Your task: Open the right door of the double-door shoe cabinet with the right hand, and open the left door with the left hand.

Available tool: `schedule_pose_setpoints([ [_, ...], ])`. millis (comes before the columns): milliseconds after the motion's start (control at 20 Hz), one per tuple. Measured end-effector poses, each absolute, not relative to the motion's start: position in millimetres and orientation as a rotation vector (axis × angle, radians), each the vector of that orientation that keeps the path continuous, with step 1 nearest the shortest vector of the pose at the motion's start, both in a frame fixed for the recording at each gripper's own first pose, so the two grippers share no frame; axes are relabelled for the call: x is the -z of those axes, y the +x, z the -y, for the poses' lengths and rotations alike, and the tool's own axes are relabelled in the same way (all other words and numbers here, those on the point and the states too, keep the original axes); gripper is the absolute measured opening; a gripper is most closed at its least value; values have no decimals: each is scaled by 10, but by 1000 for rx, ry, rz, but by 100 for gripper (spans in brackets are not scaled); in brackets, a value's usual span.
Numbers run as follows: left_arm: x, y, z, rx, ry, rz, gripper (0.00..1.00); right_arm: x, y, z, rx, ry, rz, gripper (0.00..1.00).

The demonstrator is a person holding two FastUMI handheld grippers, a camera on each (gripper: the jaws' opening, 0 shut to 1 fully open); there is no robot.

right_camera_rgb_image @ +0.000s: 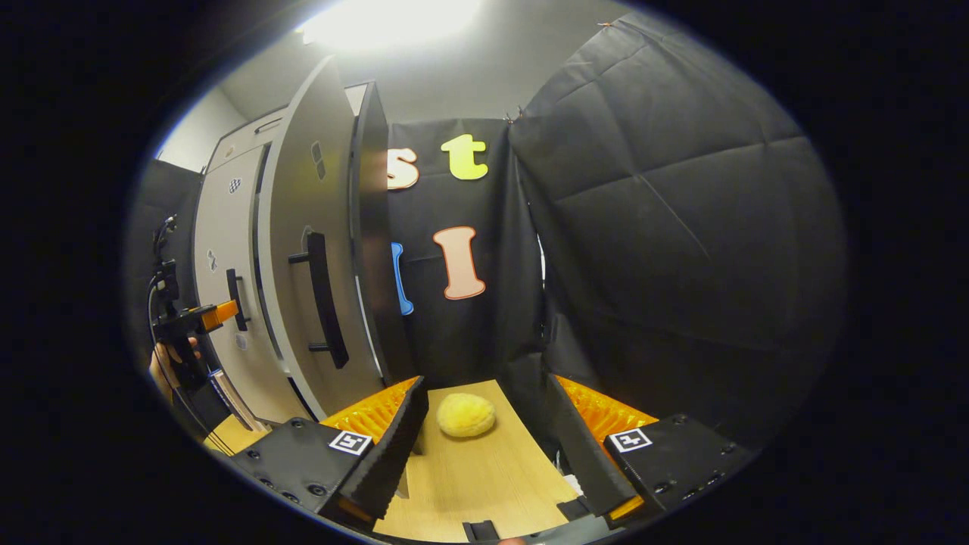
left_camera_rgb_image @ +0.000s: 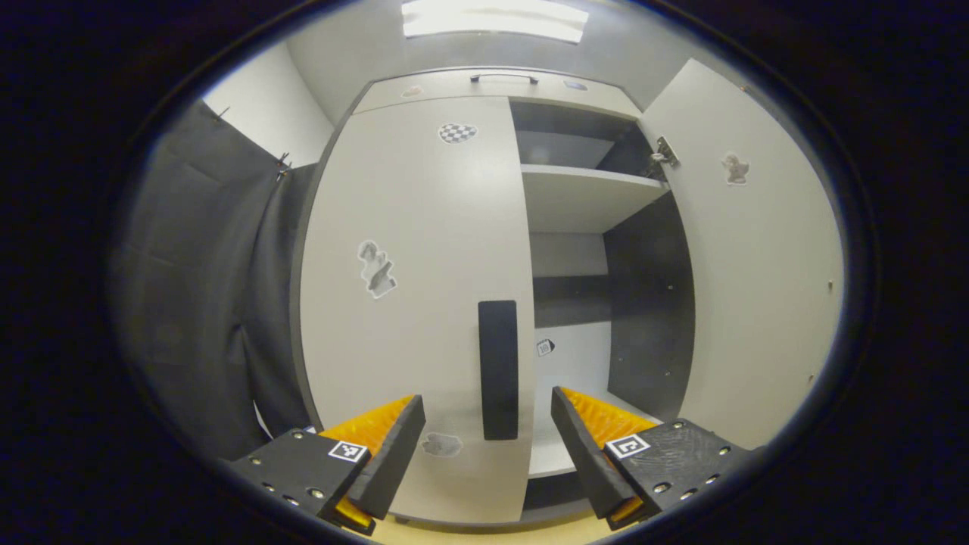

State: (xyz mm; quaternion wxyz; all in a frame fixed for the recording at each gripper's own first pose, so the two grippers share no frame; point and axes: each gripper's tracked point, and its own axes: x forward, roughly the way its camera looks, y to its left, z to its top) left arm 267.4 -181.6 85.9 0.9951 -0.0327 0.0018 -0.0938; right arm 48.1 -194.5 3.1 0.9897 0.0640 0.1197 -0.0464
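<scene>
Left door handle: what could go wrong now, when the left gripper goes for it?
The left gripper is open and lined up with the left door handle, not yet on it; a shallow grip may slip. The right door already stands open, so the swinging left door may strike the person's hand.

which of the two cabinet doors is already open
The right door is open, swung out so the shelves behind it show. The left door is shut, its dark handle straight ahead of the open left hand-held gripper.

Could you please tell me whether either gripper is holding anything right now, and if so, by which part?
Nothing is held. The left gripper is open, fingers either side of the left door's handle without pressing it. The right gripper is open over a wooden surface.
</scene>
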Motion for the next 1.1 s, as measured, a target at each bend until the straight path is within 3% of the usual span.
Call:
schedule_pose_setpoints([
  [400,-821,3105,1941,215,-44,-35,96,45,490,1951,112,123,-266,98],
  [500,-793,3155,1920,206,-51,-44,81,60,490,1948,111,123,-270,98],
  [550,-783,3174,1909,201,-49,-46,64,58,484,1963,113,119,-270,98],
  [700,-782,3184,1972,231,-70,-47,63,71,470,1975,113,110,-274,98],
  [750,-772,3200,1977,225,-69,-50,50,71,459,1985,112,106,-274,98],
  [800,-771,3201,1993,227,-66,-47,45,69,453,1998,116,101,-274,98],
  [900,-776,3182,2024,222,-68,-47,39,68,425,2001,113,88,-275,98],
  [950,-774,3202,2025,214,-67,-53,31,69,411,2012,112,83,-274,98],
  [1000,-764,3194,2025,207,-73,-60,31,48,393,2022,111,79,-271,98],
  [1050,-761,3175,2019,198,-84,-71,23,37,374,2038,111,76,-267,98],
  [1100,-760,3180,2018,190,-85,-76,25,17,349,2052,108,74,-262,98],
])
